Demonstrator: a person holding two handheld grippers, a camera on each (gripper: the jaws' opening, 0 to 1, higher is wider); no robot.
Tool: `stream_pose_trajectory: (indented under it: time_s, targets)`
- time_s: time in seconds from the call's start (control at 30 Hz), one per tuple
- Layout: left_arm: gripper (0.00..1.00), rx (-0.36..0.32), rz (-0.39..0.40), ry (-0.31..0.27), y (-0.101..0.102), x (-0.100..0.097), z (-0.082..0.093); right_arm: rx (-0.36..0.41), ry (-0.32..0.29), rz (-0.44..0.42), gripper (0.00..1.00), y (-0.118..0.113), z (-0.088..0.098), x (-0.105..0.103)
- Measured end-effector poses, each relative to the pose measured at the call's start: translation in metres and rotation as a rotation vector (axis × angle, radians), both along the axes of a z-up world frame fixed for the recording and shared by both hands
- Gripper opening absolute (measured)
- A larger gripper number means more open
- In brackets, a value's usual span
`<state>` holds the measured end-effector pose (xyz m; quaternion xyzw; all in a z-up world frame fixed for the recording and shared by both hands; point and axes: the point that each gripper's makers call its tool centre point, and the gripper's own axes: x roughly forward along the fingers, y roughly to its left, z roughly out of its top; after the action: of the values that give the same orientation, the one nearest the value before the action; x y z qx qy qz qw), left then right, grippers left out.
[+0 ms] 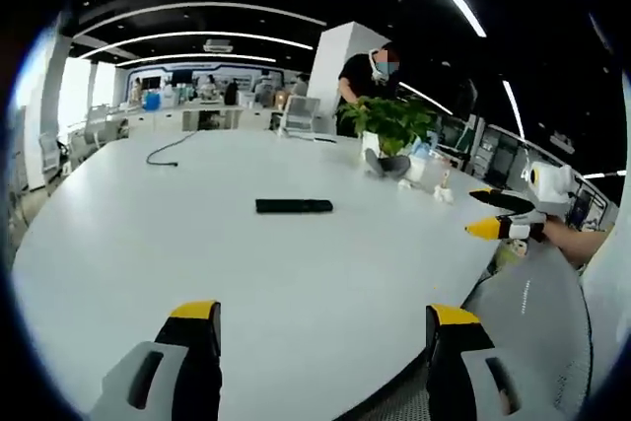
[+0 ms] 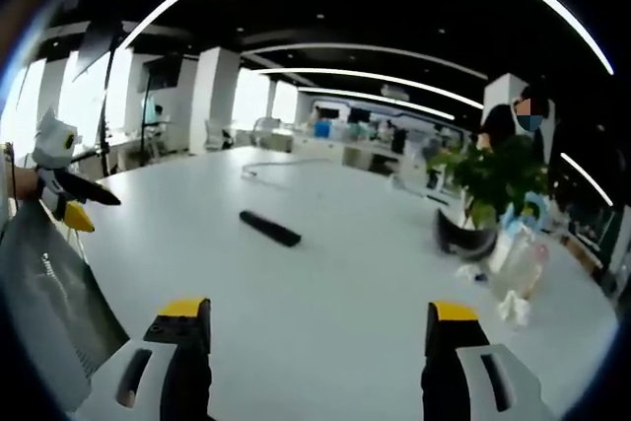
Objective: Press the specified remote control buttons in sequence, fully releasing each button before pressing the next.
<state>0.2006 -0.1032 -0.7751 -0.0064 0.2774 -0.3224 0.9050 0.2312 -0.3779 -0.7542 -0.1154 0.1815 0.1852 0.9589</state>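
Two grippers, both mine, both spread wide with nothing between the jaws, and neither has reached the buttons yet. From the left gripper view, my left gripper (image 1: 320,327) hangs over the near edge of the big white table (image 1: 148,273), its yellow-tipped jaws well apart. The remote control (image 1: 294,206) lies flat and lengthwise near the middle of the table, well beyond my jaws, out in the open where I judge it stays easy to keep in sight. Far right of it stands a potted plant (image 1: 389,123) with some small clutter beside it, and a person (image 1: 367,81) stands behind the plant; a black cable (image 1: 170,150) trails on the far left. At the right edge my right gripper (image 1: 501,214) comes in, its dark yellow-tipped jaws parted and pointed toward the table. From the right gripper view, my right gripper (image 2: 318,327) also sits at the near edge, jaws just as wide and bare. There the remote control (image 2: 269,228) lies at a slant, left of centre and well ahead of me. I hold both back and open, I think, so nothing covers the remote before the first press. My left gripper (image 2: 74,199) shows at the far left, apart from the remote.
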Motion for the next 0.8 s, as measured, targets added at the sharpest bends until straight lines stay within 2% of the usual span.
stream_pose_trajectory:
  time_s: [0.03, 0.13, 0.27, 0.3, 0.4, 0.43, 0.53, 0.63, 0.67, 0.7, 0.8]
  targets:
    - [0.93, 0.007, -0.011, 0.007, -0.003, 0.001, -0.002, -0.001, 0.001, 0.002, 0.88, 0.000, 0.000, 0.000]
    - [0.89, 0.004, -0.108, 0.109, -0.019, -0.009, -0.011, -0.004, 0.003, 0.007, 0.87, 0.001, -0.001, -0.001]
    - [0.89, 0.059, -0.196, 0.148, -0.026, -0.012, -0.023, -0.008, 0.013, 0.010, 0.85, 0.001, -0.002, -0.001]
    - [0.90, 0.098, -0.223, 0.156, -0.026, -0.012, -0.028, -0.008, 0.014, 0.010, 0.85, 0.001, -0.003, -0.001]
    - [0.88, 0.161, -0.264, 0.188, -0.024, -0.009, -0.034, -0.001, 0.024, 0.010, 0.80, 0.000, -0.004, -0.002]
    - [0.87, 0.161, -0.265, 0.196, -0.025, -0.007, -0.034, 0.001, 0.024, 0.009, 0.79, 0.000, -0.003, -0.002]
    - [0.87, 0.132, -0.265, 0.207, -0.029, 0.001, -0.033, -0.010, 0.018, 0.005, 0.81, -0.001, -0.003, -0.002]
    - [0.87, 0.044, -0.251, 0.238, -0.036, 0.011, -0.027, -0.022, 0.028, 0.013, 0.80, 0.001, -0.005, -0.003]
    - [0.87, 0.035, -0.246, 0.240, -0.037, 0.015, -0.027, -0.025, 0.029, 0.017, 0.80, 0.001, -0.006, -0.003]
    - [0.87, 0.043, -0.248, 0.235, -0.036, 0.018, -0.027, -0.026, 0.030, 0.021, 0.80, 0.002, -0.006, -0.003]
    - [0.89, 0.169, -0.263, 0.181, -0.027, 0.030, -0.031, -0.030, 0.039, 0.024, 0.80, 0.003, -0.008, -0.004]
